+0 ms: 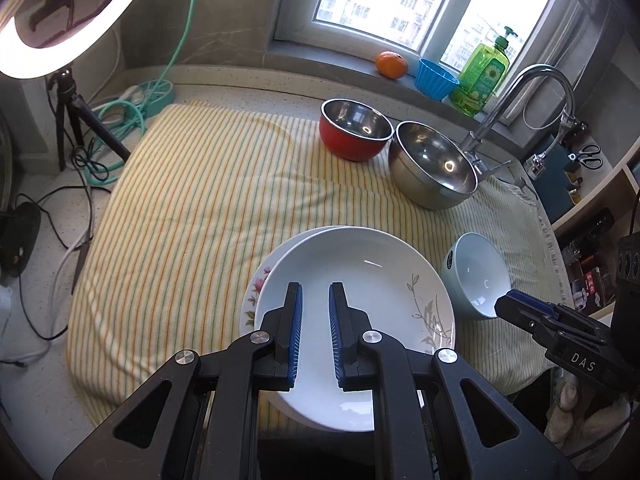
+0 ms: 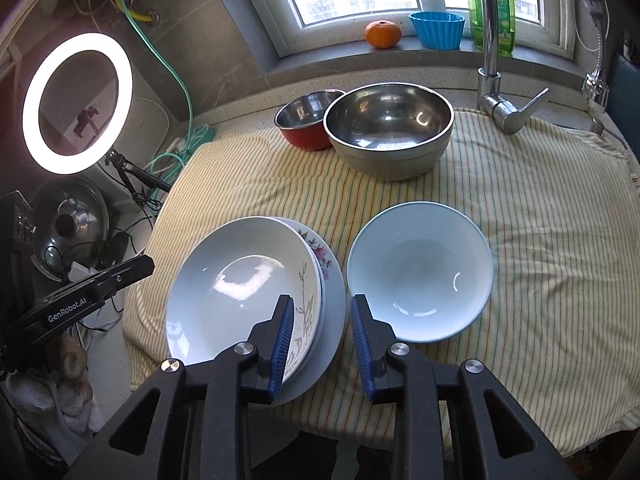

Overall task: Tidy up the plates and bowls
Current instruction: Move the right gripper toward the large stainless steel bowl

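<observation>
On the striped towel (image 1: 180, 216) lies a stack of plates. Its top plate (image 1: 360, 280) (image 2: 240, 280) is deep, white, with a grey leaf motif, and a flowered plate (image 2: 322, 258) and a wider plain one (image 2: 336, 308) lie beneath. My left gripper (image 1: 315, 286) hovers over the top plate, jaws nearly together and empty; its tip (image 2: 146, 264) shows left of the stack. My right gripper (image 2: 322, 299) (image 1: 502, 302) stands open above the stack's right rim, touching nothing. A pale blue bowl (image 2: 420, 272) (image 1: 480, 276) sits just right of it.
At the back of the towel stand a steel bowl (image 2: 388, 128) and a red bowl (image 2: 304, 120), side by side. The faucet (image 2: 492, 60) rises behind them. An orange (image 2: 383, 34), a blue cup (image 2: 438, 30) and a soap bottle (image 1: 482, 76) line the sill. Ring light (image 2: 76, 102), tripod and cables are left.
</observation>
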Action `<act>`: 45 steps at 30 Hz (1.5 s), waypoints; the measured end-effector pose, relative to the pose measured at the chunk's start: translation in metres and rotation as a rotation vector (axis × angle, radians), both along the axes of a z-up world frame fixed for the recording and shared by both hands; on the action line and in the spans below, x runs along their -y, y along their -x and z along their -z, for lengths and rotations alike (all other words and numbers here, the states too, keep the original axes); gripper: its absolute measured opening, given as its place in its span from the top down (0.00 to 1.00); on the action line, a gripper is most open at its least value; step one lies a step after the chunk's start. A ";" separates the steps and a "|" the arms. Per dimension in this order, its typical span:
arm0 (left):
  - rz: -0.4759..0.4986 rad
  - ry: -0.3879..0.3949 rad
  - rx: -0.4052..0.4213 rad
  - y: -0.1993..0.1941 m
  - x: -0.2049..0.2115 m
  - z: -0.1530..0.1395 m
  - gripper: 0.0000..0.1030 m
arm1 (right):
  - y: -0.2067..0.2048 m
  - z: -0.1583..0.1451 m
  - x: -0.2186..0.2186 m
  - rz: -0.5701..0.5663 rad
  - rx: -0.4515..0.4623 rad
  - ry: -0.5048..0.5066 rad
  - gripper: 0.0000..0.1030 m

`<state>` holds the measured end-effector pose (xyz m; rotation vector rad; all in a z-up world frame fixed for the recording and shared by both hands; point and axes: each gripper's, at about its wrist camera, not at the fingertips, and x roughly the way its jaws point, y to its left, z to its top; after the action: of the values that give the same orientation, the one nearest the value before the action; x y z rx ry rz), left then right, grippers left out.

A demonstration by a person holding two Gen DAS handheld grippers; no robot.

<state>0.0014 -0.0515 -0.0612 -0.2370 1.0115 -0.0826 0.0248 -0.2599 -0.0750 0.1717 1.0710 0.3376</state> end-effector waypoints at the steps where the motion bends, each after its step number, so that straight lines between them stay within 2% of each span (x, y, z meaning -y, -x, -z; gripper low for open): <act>1: -0.001 0.001 0.003 0.001 0.002 -0.002 0.88 | 0.001 -0.002 0.001 0.001 0.010 -0.004 0.69; 8: -0.007 -0.011 0.024 0.008 0.012 -0.010 0.88 | 0.006 -0.012 0.009 0.008 0.072 -0.011 0.69; 12: 0.002 -0.012 0.038 0.008 0.018 -0.015 0.88 | 0.006 -0.016 0.009 -0.008 0.078 0.016 0.69; 19: 0.050 -0.043 0.056 -0.004 0.021 -0.022 0.88 | -0.002 -0.018 0.013 0.055 0.049 0.055 0.69; 22: 0.074 -0.027 0.062 -0.011 0.016 -0.026 0.88 | -0.005 -0.023 0.015 0.098 0.058 0.061 0.68; 25: 0.100 -0.017 0.065 -0.021 0.012 -0.027 0.88 | -0.008 -0.029 0.014 0.141 0.083 0.079 0.57; 35: 0.198 0.023 0.078 -0.050 0.002 -0.025 0.88 | -0.019 -0.038 0.001 0.247 0.115 0.141 0.57; 38: 0.216 0.034 0.081 -0.057 0.001 -0.025 0.79 | -0.022 -0.039 0.001 0.277 0.119 0.150 0.56; 45: 0.243 0.045 0.071 -0.069 0.004 -0.025 0.79 | -0.031 -0.043 0.010 0.305 0.123 0.137 0.53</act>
<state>0.0701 -0.0556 -0.0366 -0.1502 0.9652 -0.3328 0.0559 -0.2698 -0.0322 0.1863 0.9262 -0.0008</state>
